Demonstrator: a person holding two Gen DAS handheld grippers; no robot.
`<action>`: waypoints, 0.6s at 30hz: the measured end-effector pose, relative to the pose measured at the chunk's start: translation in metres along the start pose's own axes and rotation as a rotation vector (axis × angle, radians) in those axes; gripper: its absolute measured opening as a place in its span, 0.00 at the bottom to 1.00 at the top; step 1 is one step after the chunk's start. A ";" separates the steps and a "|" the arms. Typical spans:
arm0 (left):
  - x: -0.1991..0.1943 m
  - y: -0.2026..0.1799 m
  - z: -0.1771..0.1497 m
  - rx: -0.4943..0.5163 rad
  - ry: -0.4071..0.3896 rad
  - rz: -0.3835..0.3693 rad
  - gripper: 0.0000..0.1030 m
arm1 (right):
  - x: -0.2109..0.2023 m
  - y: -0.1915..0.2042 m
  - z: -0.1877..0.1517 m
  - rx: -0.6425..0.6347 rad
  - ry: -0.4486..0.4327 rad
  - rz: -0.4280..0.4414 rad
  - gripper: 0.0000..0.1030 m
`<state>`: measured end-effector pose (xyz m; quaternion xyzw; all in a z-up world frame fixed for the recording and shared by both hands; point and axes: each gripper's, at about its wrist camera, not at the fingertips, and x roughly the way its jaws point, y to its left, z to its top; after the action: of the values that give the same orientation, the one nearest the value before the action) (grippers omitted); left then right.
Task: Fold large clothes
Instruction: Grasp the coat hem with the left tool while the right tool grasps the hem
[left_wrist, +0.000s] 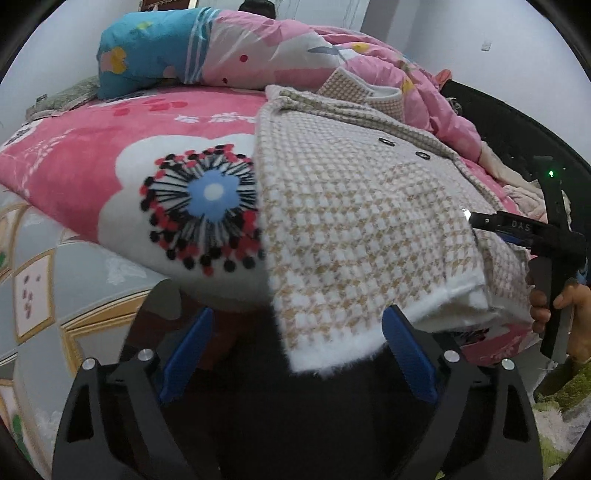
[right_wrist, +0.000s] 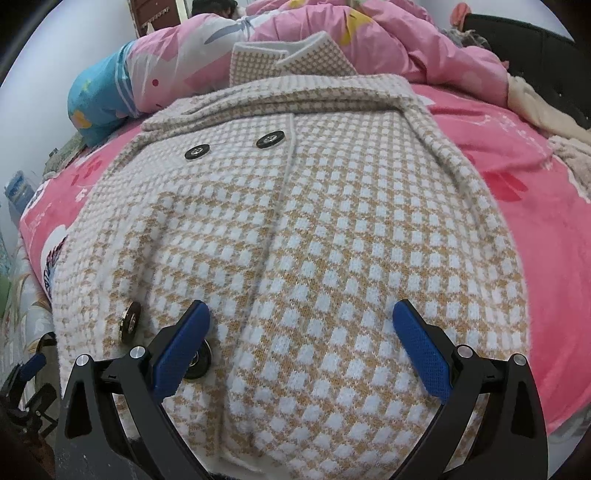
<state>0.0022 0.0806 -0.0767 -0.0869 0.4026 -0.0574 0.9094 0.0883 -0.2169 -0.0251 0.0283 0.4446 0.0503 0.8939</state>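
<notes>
A tan-and-white houndstooth coat (left_wrist: 362, 221) with dark snap buttons (right_wrist: 197, 151) lies on a pink bed blanket (left_wrist: 92, 155), its sleeves folded in and its collar (right_wrist: 291, 59) at the far end. The white-edged hem corner (left_wrist: 332, 354) hangs over the bed's edge, between the wide-apart blue pads (left_wrist: 188, 350) of my left gripper (left_wrist: 299, 314); neither pad presses on it. My right gripper (right_wrist: 301, 306) hovers open over the coat's near end (right_wrist: 314, 295), nothing gripped. In the left wrist view its black finger (left_wrist: 491, 223) reaches over the coat from the right, held by a hand (left_wrist: 569, 314).
A rolled blue and pink quilt (left_wrist: 207, 51) lies along the back of the bed. A black headboard (left_wrist: 517, 122) stands at the right with loose clothes by it. Patterned floor (left_wrist: 48, 295) shows at the left, and a green rug (left_wrist: 569, 391) at the lower right.
</notes>
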 end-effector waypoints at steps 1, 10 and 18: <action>0.003 0.000 0.001 -0.001 0.002 -0.008 0.81 | 0.001 0.000 0.001 0.000 0.002 0.000 0.93; 0.041 0.002 0.017 -0.057 0.067 -0.080 0.70 | 0.003 0.000 0.004 -0.006 0.003 -0.002 0.93; 0.054 0.005 0.023 -0.112 0.085 -0.170 0.59 | 0.011 -0.001 0.011 -0.022 0.000 0.007 0.93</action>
<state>0.0562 0.0782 -0.1014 -0.1688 0.4348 -0.1154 0.8770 0.1032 -0.2163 -0.0272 0.0200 0.4438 0.0584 0.8940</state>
